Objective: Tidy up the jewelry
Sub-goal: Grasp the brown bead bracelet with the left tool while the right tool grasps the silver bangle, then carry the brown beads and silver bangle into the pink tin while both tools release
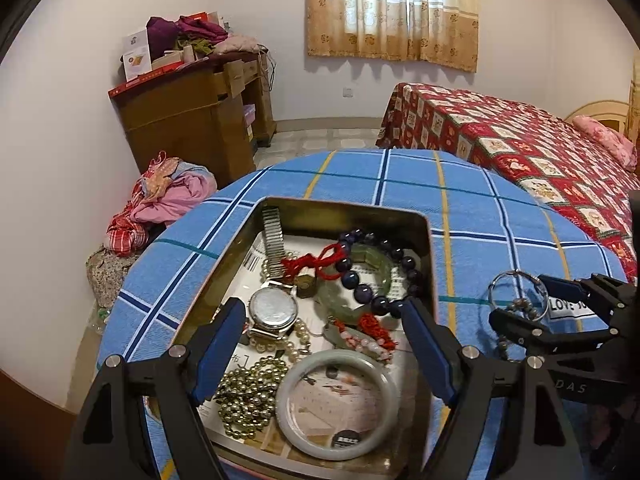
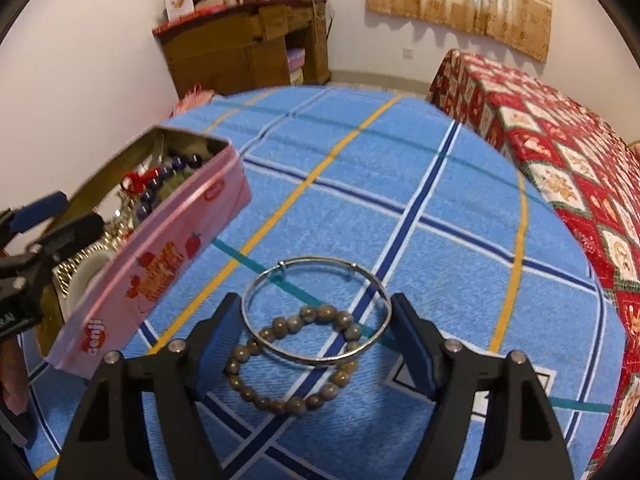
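Note:
A pink tin box (image 2: 160,264) with a gold inside (image 1: 344,210) stands on the blue plaid cloth. It holds a watch (image 1: 274,310), a pale jade bangle (image 1: 338,402), a dark bead bracelet (image 1: 376,276), pearls and a gold bead chain (image 1: 250,396). My left gripper (image 1: 324,314) is open above the tin's contents. A silver bangle (image 2: 316,312) lies across a brown bead bracelet (image 2: 292,364) on the cloth right of the tin. My right gripper (image 2: 316,316) is open, its fingers on either side of the bangle.
The plaid-covered table (image 2: 460,184) drops off at its round edge. A bed with a red quilt (image 1: 520,140) stands to the right. A wooden desk (image 1: 192,120) and a clothes pile (image 1: 160,200) are at the left wall.

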Demonstrator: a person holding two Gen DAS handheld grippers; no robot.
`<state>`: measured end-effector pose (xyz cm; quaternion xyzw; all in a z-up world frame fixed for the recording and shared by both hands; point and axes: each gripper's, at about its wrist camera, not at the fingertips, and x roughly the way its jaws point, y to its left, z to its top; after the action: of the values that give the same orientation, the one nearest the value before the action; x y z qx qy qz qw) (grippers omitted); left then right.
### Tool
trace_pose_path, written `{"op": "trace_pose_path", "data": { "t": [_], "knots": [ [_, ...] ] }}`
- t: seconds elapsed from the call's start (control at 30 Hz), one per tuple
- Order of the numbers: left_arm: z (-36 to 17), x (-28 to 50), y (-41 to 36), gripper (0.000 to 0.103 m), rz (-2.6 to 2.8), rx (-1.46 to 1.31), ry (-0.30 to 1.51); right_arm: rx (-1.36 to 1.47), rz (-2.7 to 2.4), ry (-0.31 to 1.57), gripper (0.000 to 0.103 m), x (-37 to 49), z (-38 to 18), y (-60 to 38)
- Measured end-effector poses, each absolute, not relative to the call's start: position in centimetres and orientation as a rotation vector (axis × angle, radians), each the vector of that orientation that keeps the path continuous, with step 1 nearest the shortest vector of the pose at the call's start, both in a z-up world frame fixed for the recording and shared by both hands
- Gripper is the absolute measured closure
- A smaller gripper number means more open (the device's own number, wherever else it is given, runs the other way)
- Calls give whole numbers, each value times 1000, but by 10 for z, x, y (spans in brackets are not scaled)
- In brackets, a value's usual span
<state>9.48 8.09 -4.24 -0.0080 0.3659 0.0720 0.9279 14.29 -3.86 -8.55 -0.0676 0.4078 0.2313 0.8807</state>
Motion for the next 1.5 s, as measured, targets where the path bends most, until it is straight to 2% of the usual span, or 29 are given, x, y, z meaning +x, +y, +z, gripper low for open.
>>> {"op": "trace_pose_path", "data": {
  "t": [0.17,0.63,0.87,1.2,1.27,1.5],
  "knots": [
    [-35,93,57,23,114,22,729,-148,369,765,26,127,-70,-68],
    [-47,106,-29,23,-6,153,736,-49,235,785,26,124,-75,-122],
    [-72,117,-38,52,-67,140,821,-19,239,776,26,124,-75,-129],
    [-90,125,-38,69,-134,86,873,-30,245,778,26,123,-75,-127],
    [-89,124,-38,94,-159,74,871,-29,245,779,26,122,-75,-126],
    [-78,112,-31,94,-159,43,796,-30,243,769,26,121,-75,-127]
  ]
}}
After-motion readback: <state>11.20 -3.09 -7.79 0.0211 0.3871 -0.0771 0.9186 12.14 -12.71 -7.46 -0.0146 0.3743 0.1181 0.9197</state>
